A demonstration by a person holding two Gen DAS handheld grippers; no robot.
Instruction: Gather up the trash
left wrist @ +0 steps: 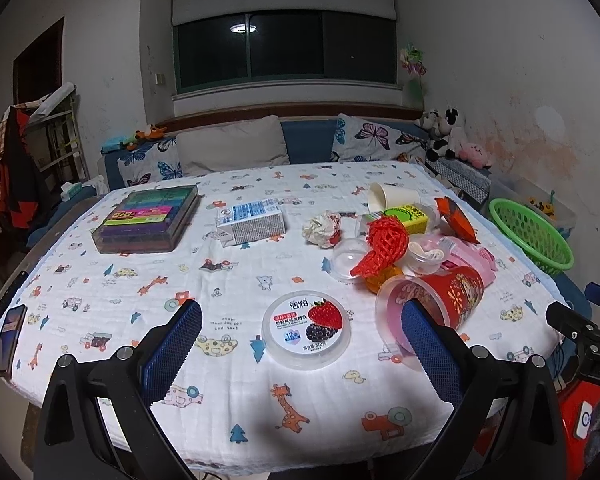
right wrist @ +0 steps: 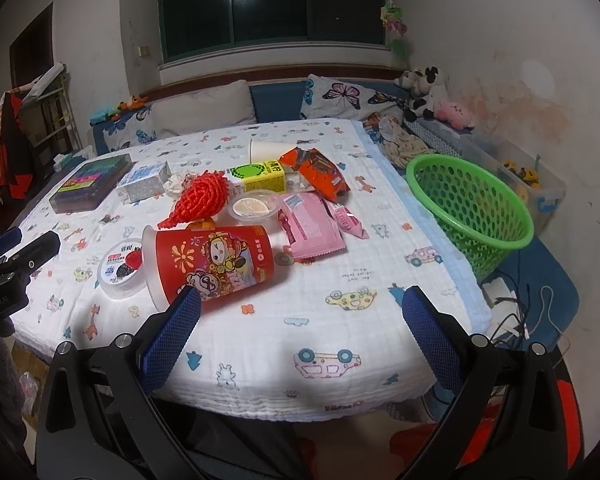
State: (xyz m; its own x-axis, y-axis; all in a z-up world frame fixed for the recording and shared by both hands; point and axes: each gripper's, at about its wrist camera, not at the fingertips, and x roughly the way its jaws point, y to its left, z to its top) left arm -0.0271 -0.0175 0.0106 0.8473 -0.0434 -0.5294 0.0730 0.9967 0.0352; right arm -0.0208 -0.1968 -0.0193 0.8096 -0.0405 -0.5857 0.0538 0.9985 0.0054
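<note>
- The green basket (right wrist: pixel 470 216) at the table's right edge looks empty, so I judge collecting has not begun
- All trash lies on the patterned cloth (right wrist: pixel 340 344): the red cup (right wrist: pixel 216 258) toppled, pink wrappers (right wrist: pixel 312 230), red net (right wrist: pixel 202 196), yogurt lid (left wrist: pixel 306 330)
- Left gripper (left wrist: pixel 302 350) and right gripper (right wrist: pixel 300 340) hover with fingers spread apart, holding nothing

We lose the orange object (left wrist: pixel 384 278) under the red mesh net (left wrist: pixel 382 244), the phone (left wrist: pixel 9 338) cropped at left, tissue box (right wrist: pixel 62 161) half hidden.
</note>
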